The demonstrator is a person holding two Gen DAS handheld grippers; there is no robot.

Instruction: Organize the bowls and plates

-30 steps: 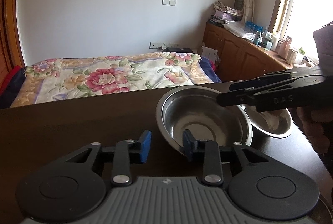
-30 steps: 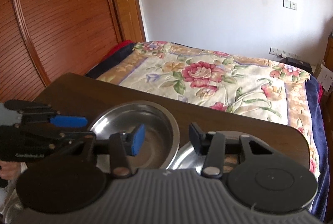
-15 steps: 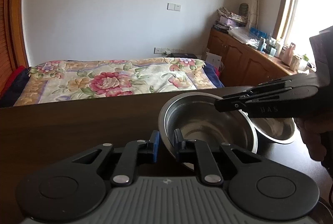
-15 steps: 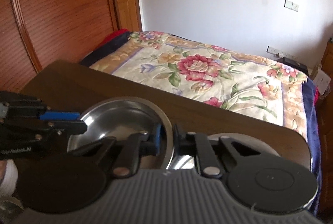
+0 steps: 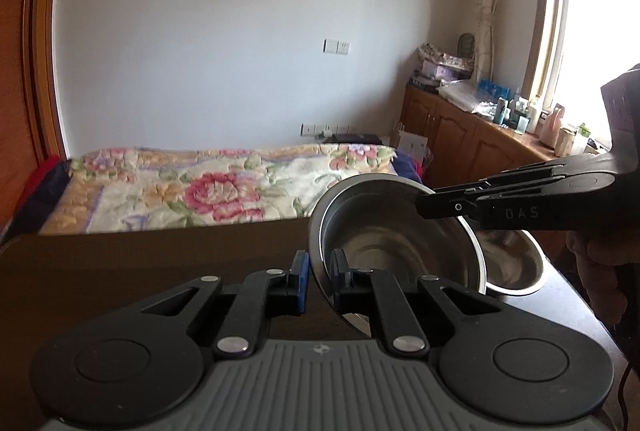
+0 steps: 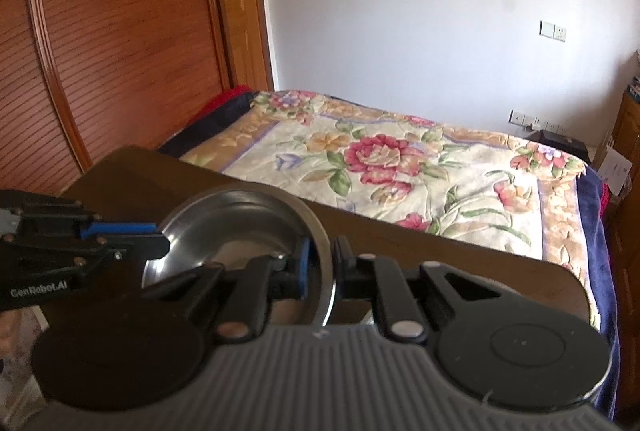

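Observation:
A large steel bowl (image 5: 392,243) hangs tilted just above the dark wooden table (image 5: 140,263), held from both sides. My left gripper (image 5: 318,271) is closing tight on its near rim, one blue pad outside the wall and one inside. My right gripper (image 5: 424,205) reaches in from the right and pinches the opposite rim. In the right wrist view that gripper (image 6: 322,263) is shut on the bowl (image 6: 240,227) at its right edge. The left gripper (image 6: 160,239) clamps the left edge. A smaller steel bowl (image 5: 516,263) rests on the table behind it.
A bed with a floral cover (image 5: 224,191) lies beyond the table's far edge. Wooden cabinets (image 5: 472,143) with bottles line the window wall. A slatted wooden wardrobe door (image 6: 100,51) stands on the left. A person's hand (image 5: 600,251) holds the right gripper.
Both grippers went from open around the big bowl's rim to shut on it. The bowl has since risen off the table and tilted.

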